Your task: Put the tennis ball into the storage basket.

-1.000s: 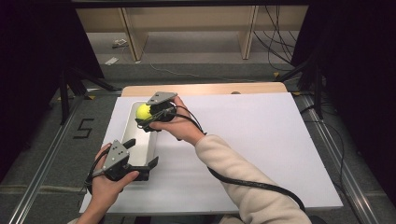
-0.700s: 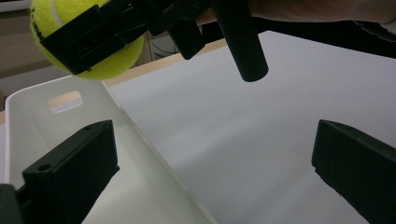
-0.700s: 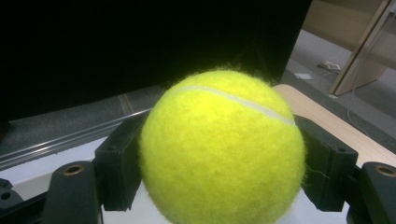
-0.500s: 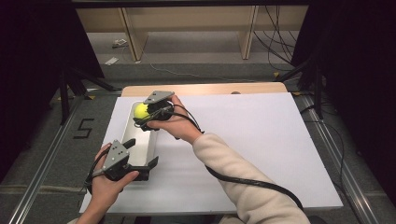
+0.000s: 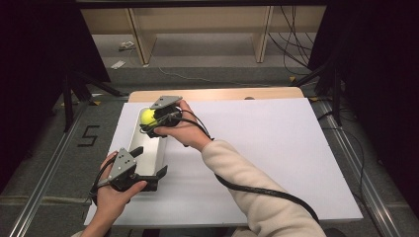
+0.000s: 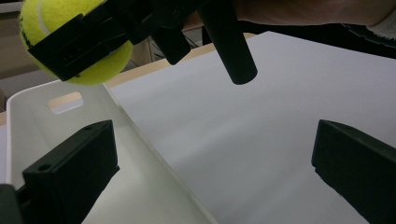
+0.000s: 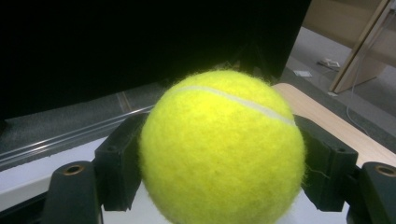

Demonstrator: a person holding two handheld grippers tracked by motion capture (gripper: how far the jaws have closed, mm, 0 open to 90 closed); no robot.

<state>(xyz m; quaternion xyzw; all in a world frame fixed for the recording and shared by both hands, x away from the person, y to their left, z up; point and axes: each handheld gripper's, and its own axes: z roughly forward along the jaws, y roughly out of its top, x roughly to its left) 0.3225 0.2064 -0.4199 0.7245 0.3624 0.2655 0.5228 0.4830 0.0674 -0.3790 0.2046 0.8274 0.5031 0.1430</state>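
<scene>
Your right gripper (image 5: 148,120) is clamped on the tennis ball (image 5: 146,116) above the far end of the white bin (image 5: 159,152); your left gripper (image 5: 148,163) stands wide open across its near wall.

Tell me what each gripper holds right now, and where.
The right gripper clamps the tennis ball across its middle. The left gripper straddles the white bin's wall, jaws open.

High view looks down; both gripper views closely share the tennis ball (image 7: 223,149).
</scene>
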